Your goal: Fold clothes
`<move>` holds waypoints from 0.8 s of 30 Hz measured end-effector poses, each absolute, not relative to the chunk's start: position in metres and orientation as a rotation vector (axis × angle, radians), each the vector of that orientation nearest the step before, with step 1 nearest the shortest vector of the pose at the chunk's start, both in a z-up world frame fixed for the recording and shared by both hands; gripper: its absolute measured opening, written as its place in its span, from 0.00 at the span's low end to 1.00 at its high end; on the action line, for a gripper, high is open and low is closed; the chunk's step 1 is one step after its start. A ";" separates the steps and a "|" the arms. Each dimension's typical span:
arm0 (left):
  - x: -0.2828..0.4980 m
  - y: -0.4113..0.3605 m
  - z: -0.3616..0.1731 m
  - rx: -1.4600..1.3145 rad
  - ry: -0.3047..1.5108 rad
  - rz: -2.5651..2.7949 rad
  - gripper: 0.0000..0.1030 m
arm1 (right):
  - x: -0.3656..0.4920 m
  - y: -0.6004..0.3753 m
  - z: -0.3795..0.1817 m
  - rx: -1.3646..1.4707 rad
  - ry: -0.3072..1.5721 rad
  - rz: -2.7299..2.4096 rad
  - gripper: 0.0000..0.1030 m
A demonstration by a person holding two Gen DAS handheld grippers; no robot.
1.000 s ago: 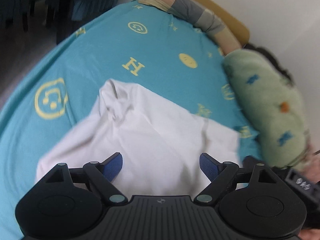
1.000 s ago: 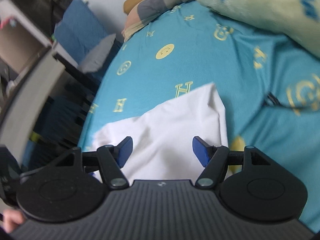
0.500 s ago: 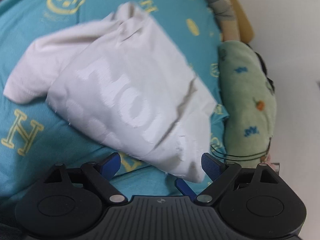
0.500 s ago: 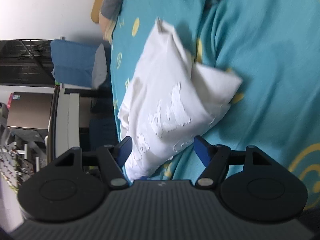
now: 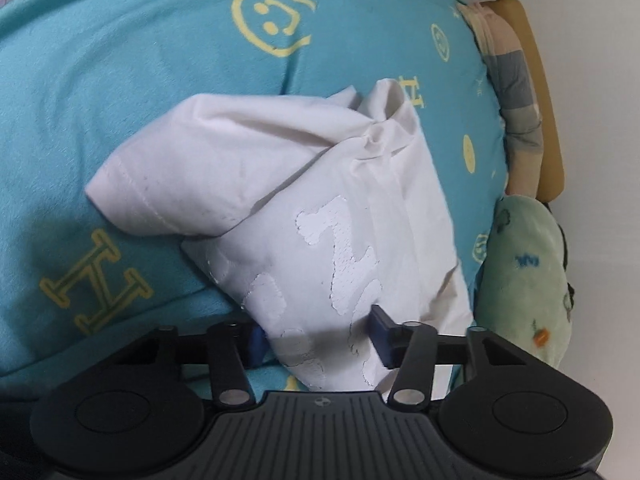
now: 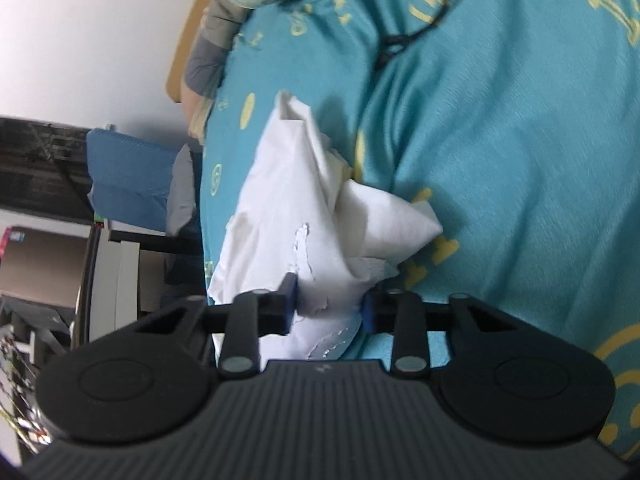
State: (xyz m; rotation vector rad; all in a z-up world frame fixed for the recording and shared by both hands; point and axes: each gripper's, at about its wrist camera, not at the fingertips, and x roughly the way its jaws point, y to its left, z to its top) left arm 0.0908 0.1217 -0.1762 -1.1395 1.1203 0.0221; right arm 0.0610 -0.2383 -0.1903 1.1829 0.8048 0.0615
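A white T-shirt (image 5: 304, 200) with raised white lettering lies bunched on the teal bedspread (image 5: 120, 80). In the left wrist view my left gripper (image 5: 316, 340) has its blue pads on either side of the shirt's near edge, closing on the cloth. One sleeve (image 5: 160, 192) sticks out to the left. In the right wrist view the same shirt (image 6: 304, 216) is crumpled, and my right gripper (image 6: 330, 306) has its pads pressed against a fold of its near end.
A green plush blanket (image 5: 524, 280) lies at the right bed edge beside a patchwork pillow (image 5: 516, 80) and the wooden headboard (image 5: 548, 120). A black cable (image 6: 400, 40) lies on the bedspread. A blue chair (image 6: 132, 176) and a desk (image 6: 100, 280) stand beside the bed.
Both grippers have come down to the shirt and narrowed from wide open onto its near edges. The shirt has gone from lying flat to bunched and lifted at those ends.
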 end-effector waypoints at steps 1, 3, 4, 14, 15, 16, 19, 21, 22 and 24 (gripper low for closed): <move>0.091 0.122 -0.173 -1.138 1.113 0.014 0.39 | 0.061 -0.238 -0.186 1.171 0.798 0.065 0.24; 0.091 0.122 -0.162 -1.129 1.092 0.001 0.29 | 0.060 -0.239 -0.175 1.151 0.781 0.078 0.22; 0.089 0.121 -0.154 -1.120 1.083 -0.008 0.28 | 0.059 -0.241 -0.170 1.149 0.767 0.090 0.21; 0.041 0.085 -0.041 -1.036 0.978 -0.183 0.22 | -0.011 -0.269 -0.086 1.132 0.598 0.113 0.20; 0.036 0.076 -0.030 -1.030 0.970 -0.198 0.22 | -0.022 -0.274 -0.076 1.131 0.577 0.116 0.20; 0.030 0.067 -0.019 -1.023 0.963 -0.215 0.22 | -0.032 -0.280 -0.066 1.133 0.560 0.112 0.20; 0.016 0.033 0.010 -1.000 0.963 -0.283 0.22 | -0.063 -0.304 -0.036 1.133 0.502 0.089 0.20; 0.017 0.000 0.025 -0.977 0.977 -0.323 0.22 | -0.078 -0.327 -0.018 1.123 0.462 0.064 0.20; 0.019 -0.019 0.032 -0.964 0.983 -0.343 0.22 | -0.083 -0.340 -0.009 1.119 0.443 0.049 0.20; 0.026 -0.063 0.047 -0.936 0.992 -0.382 0.22 | -0.087 -0.372 0.007 1.111 0.408 0.011 0.20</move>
